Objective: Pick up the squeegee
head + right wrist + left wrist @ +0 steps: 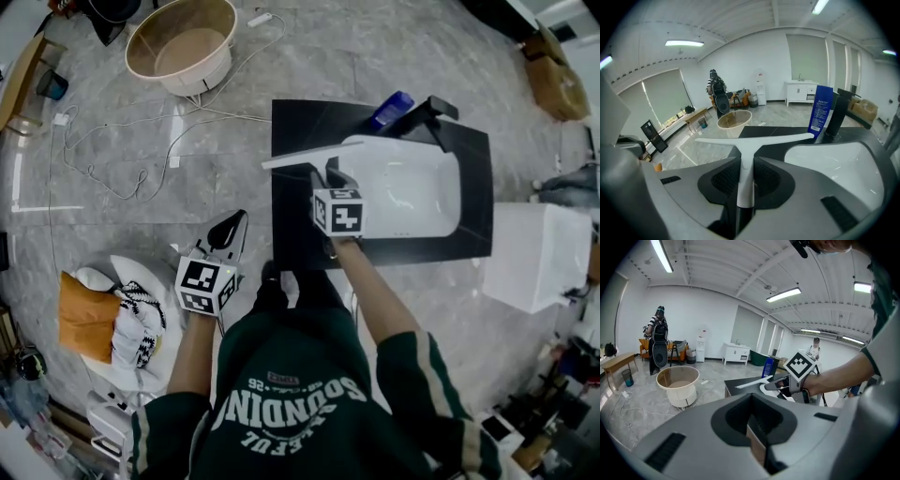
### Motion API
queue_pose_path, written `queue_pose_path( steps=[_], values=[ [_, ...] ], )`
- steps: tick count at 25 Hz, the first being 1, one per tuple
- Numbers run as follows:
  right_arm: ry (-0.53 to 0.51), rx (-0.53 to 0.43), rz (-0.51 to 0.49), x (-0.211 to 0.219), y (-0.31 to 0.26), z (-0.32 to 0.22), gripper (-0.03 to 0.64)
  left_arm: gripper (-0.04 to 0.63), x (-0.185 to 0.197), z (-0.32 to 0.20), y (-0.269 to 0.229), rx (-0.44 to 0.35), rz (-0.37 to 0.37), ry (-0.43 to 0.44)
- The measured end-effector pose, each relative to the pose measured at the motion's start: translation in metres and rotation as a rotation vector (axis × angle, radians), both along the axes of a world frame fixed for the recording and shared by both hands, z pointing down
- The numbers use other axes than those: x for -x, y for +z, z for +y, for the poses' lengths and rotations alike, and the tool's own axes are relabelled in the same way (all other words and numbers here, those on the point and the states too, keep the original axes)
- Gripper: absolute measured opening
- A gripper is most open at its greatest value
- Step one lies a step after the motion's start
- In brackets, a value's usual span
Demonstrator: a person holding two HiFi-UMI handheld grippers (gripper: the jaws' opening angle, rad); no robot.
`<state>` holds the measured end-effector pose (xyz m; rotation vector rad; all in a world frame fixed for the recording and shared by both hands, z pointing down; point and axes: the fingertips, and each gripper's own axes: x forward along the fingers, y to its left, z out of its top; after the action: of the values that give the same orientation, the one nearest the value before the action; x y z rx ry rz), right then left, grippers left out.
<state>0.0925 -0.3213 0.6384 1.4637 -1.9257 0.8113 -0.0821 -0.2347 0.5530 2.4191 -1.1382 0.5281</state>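
The white T-shaped squeegee (pixel 298 157) is off the black counter (pixel 300 122), held by its handle in my right gripper (pixel 328 176), which is shut on it. In the right gripper view the handle (pixel 746 180) runs between the jaws of that gripper (pixel 746 190), and the long blade (pixel 757 138) lies crosswise in front of them. My left gripper (pixel 228 230) hangs lower left over the floor, its jaws closed together with nothing in them. From the left gripper view (pixel 757 427) I see the squeegee (pixel 752 383) and the right gripper (pixel 780 384) above the counter.
A white basin (pixel 412 202) is set into the black counter, with a black faucet (pixel 433 114) and a blue bottle (pixel 389 110) behind it. A beige tub (pixel 183 42) and cables (pixel 112 178) lie on the floor. A white cabinet (pixel 534 253) stands at right.
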Motion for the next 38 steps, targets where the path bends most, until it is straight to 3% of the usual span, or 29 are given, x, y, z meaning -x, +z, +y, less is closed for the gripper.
queue_pose_path(
  steps=[17, 26, 38],
  values=[
    [0.062, -0.211, -0.056, -0.014, -0.094, 0.032, 0.077, 0.002, -0.001, -0.011, -0.046, -0.123, 0.012, 0.042],
    [0.146, -0.352, -0.064, -0.036, -0.147, 0.064, 0.077, 0.002, -0.004, -0.009, -0.070, -0.181, 0.017, 0.076],
    [0.202, -0.385, -0.044, -0.067, -0.157, 0.113, 0.077, 0.002, -0.013, 0.003, -0.088, -0.225, 0.017, 0.117]
  ],
)
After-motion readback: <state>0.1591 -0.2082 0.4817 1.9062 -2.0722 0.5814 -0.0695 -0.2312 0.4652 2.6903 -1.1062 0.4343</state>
